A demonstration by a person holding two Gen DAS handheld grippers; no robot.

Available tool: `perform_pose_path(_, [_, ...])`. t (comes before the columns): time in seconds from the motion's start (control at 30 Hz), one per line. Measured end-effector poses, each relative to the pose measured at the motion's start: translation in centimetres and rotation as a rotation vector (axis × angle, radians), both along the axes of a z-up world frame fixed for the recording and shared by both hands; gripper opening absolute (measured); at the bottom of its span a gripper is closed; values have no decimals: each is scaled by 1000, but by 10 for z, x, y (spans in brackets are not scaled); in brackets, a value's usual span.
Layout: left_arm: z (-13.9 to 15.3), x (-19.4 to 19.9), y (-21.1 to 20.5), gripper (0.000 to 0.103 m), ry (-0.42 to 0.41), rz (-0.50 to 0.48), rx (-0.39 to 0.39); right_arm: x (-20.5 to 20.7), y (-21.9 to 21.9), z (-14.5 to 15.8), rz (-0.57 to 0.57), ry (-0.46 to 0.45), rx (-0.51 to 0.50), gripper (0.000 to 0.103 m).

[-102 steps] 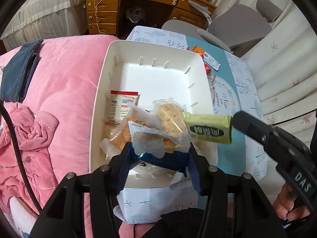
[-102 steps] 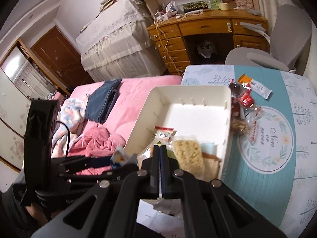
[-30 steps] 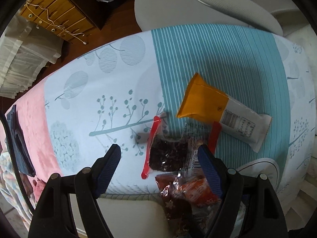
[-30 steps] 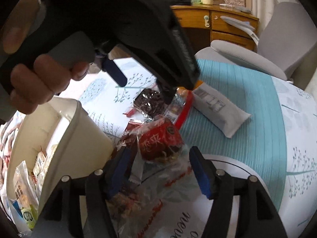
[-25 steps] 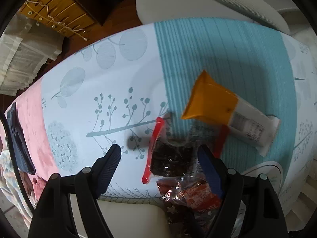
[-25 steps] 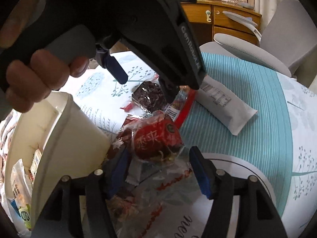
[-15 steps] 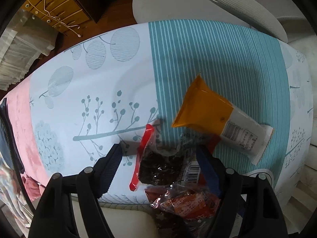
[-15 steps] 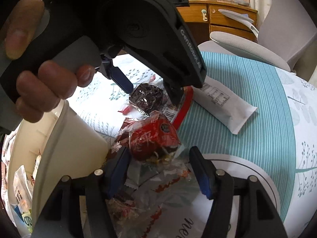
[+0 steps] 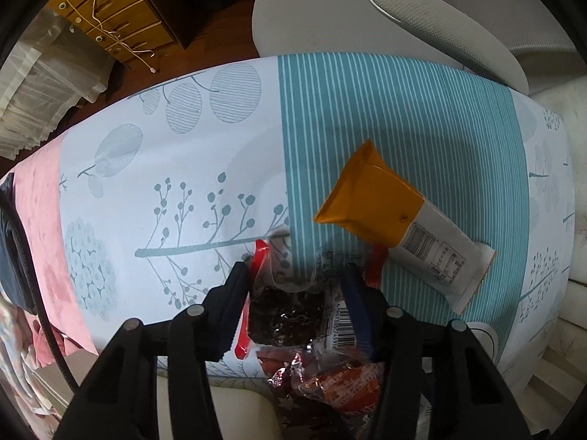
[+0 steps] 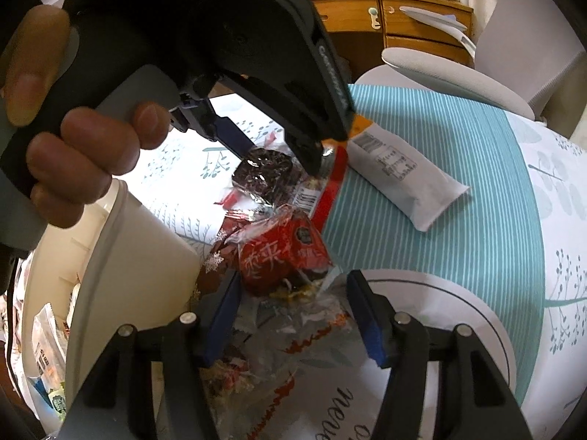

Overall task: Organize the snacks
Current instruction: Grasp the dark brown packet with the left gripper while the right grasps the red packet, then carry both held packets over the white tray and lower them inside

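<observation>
My left gripper (image 9: 295, 278) has its blue-padded jaws closed in on both sides of a clear packet of dark brownie with red edges (image 9: 286, 311), which lies on the tablecloth. The same packet (image 10: 262, 174) shows in the right wrist view between the left fingers. My right gripper (image 10: 291, 286) is open, its jaws either side of a red-wrapped snack (image 10: 282, 253) on top of clear wrappers (image 10: 293, 330). An orange and white snack bar (image 9: 400, 227) lies just right of the brownie, also in the right wrist view (image 10: 403, 167).
The white bin (image 10: 121, 256) with several snacks inside stands at the left, against the snack pile. A grey chair (image 9: 422, 25) sits beyond the table's far edge. A wooden desk (image 10: 396, 22) is behind. Pink bedding (image 9: 40, 198) lies left of the table.
My left gripper has lowered onto the brownie packet and its jaws have narrowed around it. My right gripper has edged closer over the red-wrapped snack and stays open.
</observation>
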State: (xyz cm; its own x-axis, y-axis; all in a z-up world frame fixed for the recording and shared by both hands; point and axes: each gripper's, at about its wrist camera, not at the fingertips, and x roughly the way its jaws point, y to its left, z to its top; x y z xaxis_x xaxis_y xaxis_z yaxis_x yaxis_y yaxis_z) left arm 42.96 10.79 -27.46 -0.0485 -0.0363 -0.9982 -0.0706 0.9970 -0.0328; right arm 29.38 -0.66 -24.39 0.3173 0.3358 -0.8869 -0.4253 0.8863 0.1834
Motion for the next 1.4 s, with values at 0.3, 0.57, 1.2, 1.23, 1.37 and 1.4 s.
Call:
perform_pose_path(0.3, [3,-6,6,38,-8,41,0,-1,-16,2,-59,37,-6,59])
perform_pose_path(0.57, [2,-6,10,38,8,68,-6,-2,-30,6,-100,55,-4,58])
perform_pose_path(1.2, [63,-33,-3,38,-79,53,-82,-17,-53,29,-166,68,29,53])
perform_pose_path(1.23, [69,-34,-4,38,-87,49,-87,-20,-54,32,-169,64,31,53])
perform_pose_path(1.37, [96,-47,-8,38,-125,35,-104,-30,-58,44,-178,55,37,51])
perform_pose_path(1.4, [103,-49,-9,38,-131,31,-110,-33,-59,47,-179,49,38,51])
